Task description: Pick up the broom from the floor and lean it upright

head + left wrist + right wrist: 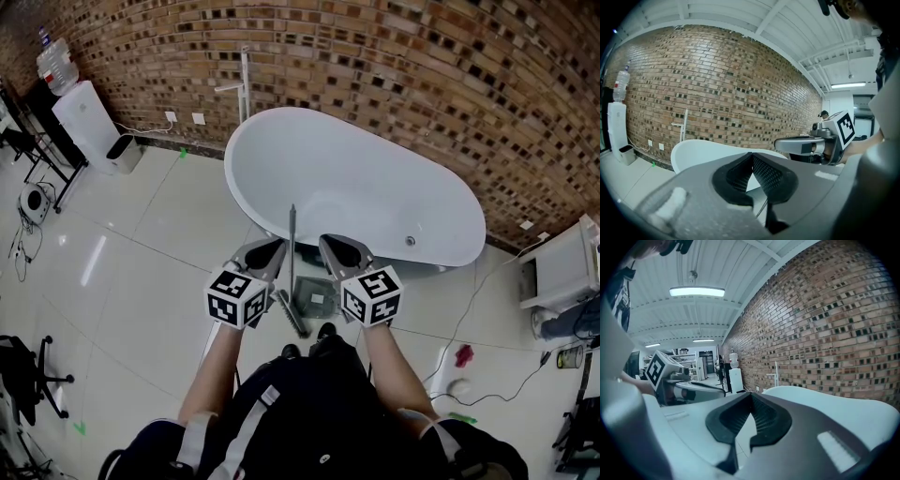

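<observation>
Against the bathtub [375,187] rim ahead, the broom [292,246] stands propped upright, my left gripper [274,249] and right gripper [330,246] both closed and empty beside its handle, so I'd avoid nudging it loose.

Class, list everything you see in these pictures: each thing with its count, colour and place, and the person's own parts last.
Bathtub: one, white, against the brick wall.
Brick wall: one, brown, behind the bathtub.
Broom: one, grey, at the bathtub's near side, between the grippers.
Water dispenser: one, white, far left by the wall.
Office chair: one, black, left floor.
Red object: one, right floor.
Left gripper: one, grey, jaws shut, empty.
Right gripper: one, grey, jaws shut, empty.
</observation>
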Tool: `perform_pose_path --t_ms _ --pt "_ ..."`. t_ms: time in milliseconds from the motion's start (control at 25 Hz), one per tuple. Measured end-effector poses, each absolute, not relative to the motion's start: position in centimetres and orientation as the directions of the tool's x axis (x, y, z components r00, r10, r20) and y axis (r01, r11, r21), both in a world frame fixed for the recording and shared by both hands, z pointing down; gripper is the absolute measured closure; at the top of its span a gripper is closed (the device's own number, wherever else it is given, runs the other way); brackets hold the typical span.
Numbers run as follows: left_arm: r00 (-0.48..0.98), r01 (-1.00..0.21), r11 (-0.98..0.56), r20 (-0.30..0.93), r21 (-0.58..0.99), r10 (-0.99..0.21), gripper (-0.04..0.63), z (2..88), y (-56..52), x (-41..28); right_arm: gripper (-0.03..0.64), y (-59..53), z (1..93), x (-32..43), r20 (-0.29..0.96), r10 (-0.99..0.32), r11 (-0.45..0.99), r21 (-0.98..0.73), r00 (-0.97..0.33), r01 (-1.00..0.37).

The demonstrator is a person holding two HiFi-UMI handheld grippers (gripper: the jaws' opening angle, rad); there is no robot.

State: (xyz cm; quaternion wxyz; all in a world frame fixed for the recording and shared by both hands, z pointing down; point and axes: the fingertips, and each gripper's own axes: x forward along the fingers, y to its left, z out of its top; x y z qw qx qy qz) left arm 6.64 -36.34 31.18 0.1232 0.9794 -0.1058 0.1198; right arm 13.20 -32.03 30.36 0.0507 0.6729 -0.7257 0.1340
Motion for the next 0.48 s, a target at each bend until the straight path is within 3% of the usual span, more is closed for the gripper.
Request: perform_pose_path --t_ms 480 --pt "0.949 -0.235 -0.946 0.263 0.225 -0.173 0.594 31.10 -36.09 6.51 0.611 -31.91 29.82 13.03 0.245 -0.965 0.060 -0.128 -0.090 -0.990"
